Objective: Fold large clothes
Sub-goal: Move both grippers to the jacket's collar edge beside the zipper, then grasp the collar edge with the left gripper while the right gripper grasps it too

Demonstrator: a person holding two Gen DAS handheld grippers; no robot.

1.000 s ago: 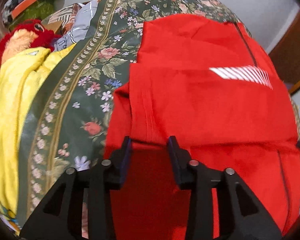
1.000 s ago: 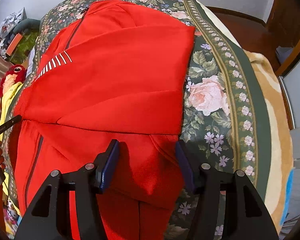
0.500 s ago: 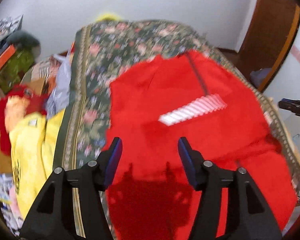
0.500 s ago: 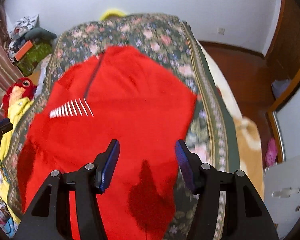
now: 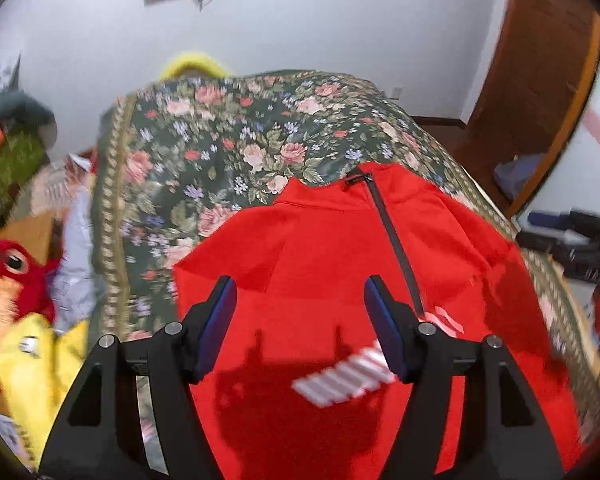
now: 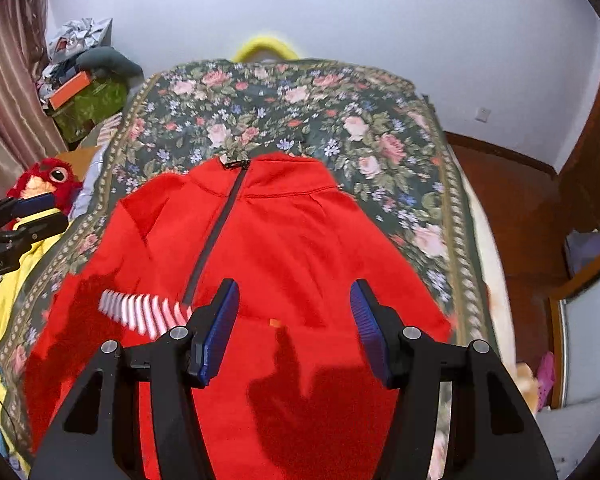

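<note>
— Where's the jacket sitting right now?

— The red jacket lies flat on the bed, on top of the floral bedspread. Its collar points toward the far edge of the bed, the one by the white wall, and the dark zipper runs from the collar down toward the near edge. It's closer to the near edge than the far one, with a wide band of flowers bare beyond the collar.

— And the white stripes?

— The striped patch sits beside the lower end of the zipper, toward the left edge of the bed.

— What are the claws doing?

— Both are up above the cloth. The left claw has just been opening; its blue pads are spread with nothing between them, only its shadow falling on the red fabric below. The right claw is spread as well, pads apart, gripping nothing, hanging over the jacket's near half.

— Anything along the sides?

— Off the left edge of the bed there's a red plush toy with big eyes, and a yellow garment just beside it. Further back on that side is a pile of clutter by the curtain. Past the right edge I can see wooden floor and a wooden door frame. Something yellow peeks up behind the far edge; I can't tell what it is.
</note>
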